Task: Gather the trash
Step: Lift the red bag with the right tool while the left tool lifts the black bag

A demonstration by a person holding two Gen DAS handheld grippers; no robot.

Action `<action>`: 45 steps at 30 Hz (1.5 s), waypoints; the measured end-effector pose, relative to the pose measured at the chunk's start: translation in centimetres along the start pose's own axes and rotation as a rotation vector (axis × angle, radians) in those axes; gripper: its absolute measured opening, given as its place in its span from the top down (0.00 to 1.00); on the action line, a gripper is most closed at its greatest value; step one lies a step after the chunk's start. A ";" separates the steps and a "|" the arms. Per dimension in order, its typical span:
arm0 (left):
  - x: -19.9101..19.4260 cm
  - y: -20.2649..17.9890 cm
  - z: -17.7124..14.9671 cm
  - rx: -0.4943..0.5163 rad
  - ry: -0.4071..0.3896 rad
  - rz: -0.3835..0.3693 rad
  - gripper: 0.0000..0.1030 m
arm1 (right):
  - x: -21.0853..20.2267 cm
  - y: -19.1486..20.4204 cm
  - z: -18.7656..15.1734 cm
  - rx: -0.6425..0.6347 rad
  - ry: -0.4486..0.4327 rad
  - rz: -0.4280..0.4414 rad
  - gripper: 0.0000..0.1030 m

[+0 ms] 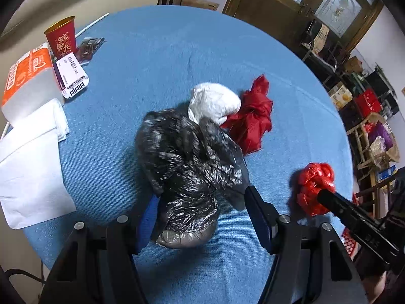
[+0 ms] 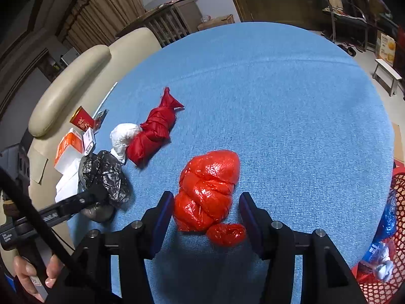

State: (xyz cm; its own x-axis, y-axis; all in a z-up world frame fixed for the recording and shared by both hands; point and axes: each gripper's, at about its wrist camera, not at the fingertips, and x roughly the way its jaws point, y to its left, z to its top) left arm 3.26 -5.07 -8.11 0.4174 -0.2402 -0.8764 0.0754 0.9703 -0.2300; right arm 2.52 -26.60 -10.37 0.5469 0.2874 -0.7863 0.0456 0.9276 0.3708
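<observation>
right now i'm holding the left gripper (image 1: 200, 207) spread wide around the crumpled black plastic bag (image 1: 187, 162), its fingers flanking the bag on the blue tablecloth (image 1: 152, 58) without closing. my right gripper (image 2: 206, 210) is gaping too, straddling the knotted red-orange plastic bag (image 2: 207, 190), pads apart from it. a white bag (image 1: 215, 101) and a dark red bag (image 1: 253, 116) are lying touching just beyond the black one. a red mesh basket (image 2: 395, 202) is sitting at the table's right edge.
</observation>
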 end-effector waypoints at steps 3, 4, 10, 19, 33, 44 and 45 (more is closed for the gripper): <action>0.6 -0.2 -0.3 0.009 0.004 0.020 0.34 | 0.6 0.3 0.0 -0.013 0.006 0.002 0.44; 0.8 -0.1 -0.4 0.004 0.005 0.029 0.39 | 0.7 0.4 0.0 -0.014 0.008 0.005 0.44; 1.0 0.1 -0.6 -0.021 0.007 0.038 0.59 | 1.1 0.6 -0.1 -0.042 0.005 0.024 0.49; -2.1 -2.0 -1.7 0.032 -0.087 0.103 0.59 | -0.7 0.3 0.0 -0.036 -0.042 0.032 0.51; -6.6 -6.7 -3.6 0.192 -0.227 0.193 0.59 | -3.3 1.4 -0.1 -0.057 -0.089 0.067 0.51; -7.7 -8.2 -5.0 0.251 -0.268 0.195 0.59 | -5.8 1.0 0.2 -0.052 -0.149 0.064 0.51; -7.8 -8.4 -5.1 0.256 -0.269 0.194 0.59 | -6.0 0.9 0.2 -0.054 -0.156 0.062 0.51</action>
State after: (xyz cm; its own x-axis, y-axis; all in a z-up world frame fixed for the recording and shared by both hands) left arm -5.22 -11.47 -1.52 0.6651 -0.0692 -0.7436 0.1807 0.9810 0.0703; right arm -0.58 -27.51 -5.19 0.6707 0.3080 -0.6748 -0.0350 0.9219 0.3859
